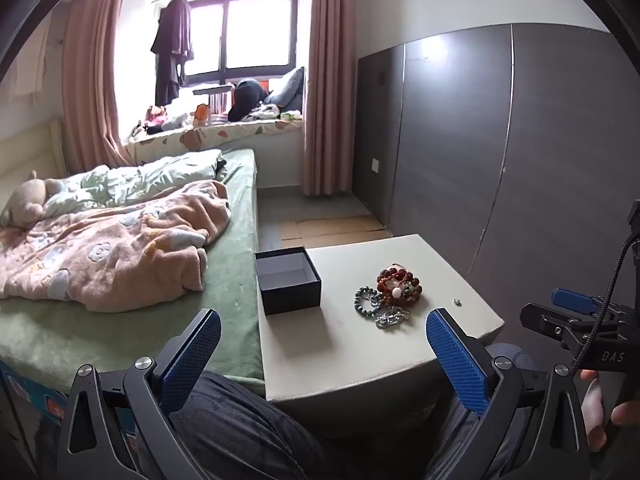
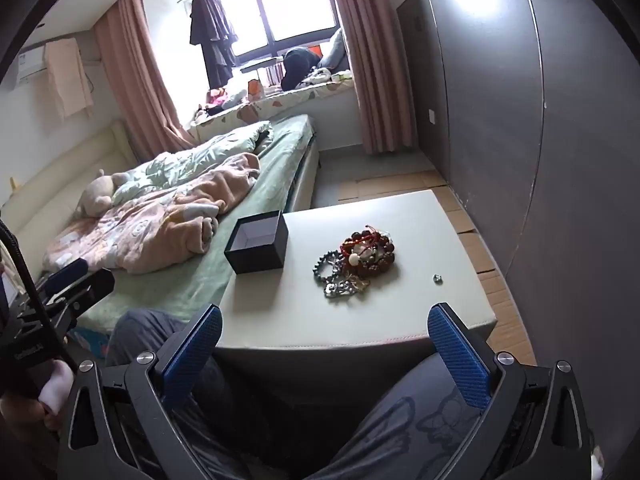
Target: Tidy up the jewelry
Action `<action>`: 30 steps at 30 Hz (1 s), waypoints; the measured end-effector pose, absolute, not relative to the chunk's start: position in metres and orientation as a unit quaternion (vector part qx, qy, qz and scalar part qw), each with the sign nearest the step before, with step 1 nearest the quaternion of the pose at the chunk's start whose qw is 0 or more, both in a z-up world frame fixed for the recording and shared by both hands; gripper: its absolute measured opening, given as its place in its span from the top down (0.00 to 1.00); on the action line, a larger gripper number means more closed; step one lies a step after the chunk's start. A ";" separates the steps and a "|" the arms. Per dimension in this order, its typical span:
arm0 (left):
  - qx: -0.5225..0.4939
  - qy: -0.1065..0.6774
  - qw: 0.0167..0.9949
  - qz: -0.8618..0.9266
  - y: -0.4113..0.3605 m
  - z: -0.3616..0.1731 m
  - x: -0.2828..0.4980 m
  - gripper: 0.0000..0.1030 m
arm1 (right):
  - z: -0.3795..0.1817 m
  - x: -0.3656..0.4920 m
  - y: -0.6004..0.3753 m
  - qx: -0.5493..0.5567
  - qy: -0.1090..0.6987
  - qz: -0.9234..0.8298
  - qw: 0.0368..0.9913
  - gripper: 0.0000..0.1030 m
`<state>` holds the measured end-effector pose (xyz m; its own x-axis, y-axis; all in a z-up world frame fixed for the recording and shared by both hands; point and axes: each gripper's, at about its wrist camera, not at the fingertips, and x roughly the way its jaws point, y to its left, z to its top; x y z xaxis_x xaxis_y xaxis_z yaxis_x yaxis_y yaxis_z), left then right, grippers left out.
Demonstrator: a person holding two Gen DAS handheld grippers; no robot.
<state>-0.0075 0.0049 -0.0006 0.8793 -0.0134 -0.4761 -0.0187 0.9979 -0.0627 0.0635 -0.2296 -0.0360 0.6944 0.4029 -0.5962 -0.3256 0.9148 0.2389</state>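
Note:
A pile of jewelry (image 1: 390,292) lies on a cream bedside table (image 1: 320,340): red-brown bead bracelets (image 1: 400,282), a grey-green bead bracelet (image 1: 365,300) and a silver chain (image 1: 392,318). A small ring (image 1: 457,302) lies apart to the right. An open black box (image 1: 288,282), empty, stands at the table's left. The pile (image 2: 356,264), box (image 2: 258,246) and ring (image 2: 437,278) also show in the right wrist view. My left gripper (image 1: 324,340) is open and empty, short of the table's near edge. My right gripper (image 2: 324,340) is open and empty, likewise held back from the table (image 2: 280,312).
A bed (image 1: 232,280) with a green sheet and a pink blanket (image 1: 112,252) adjoins the table's left side. A dark wardrobe (image 1: 540,160) stands to the right. The person's legs (image 2: 360,420) are below the grippers. Cardboard covers the floor (image 2: 492,272).

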 end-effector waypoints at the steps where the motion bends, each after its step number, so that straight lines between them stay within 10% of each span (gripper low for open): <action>1: -0.028 0.245 0.969 0.002 0.004 -0.002 -0.010 0.00 | -0.037 0.063 -0.230 0.055 0.339 0.195 0.919 0.00; 30: -0.044 0.259 0.965 0.005 0.007 -0.007 -0.007 0.00 | -0.036 0.057 -0.230 0.046 0.339 0.180 0.922 0.00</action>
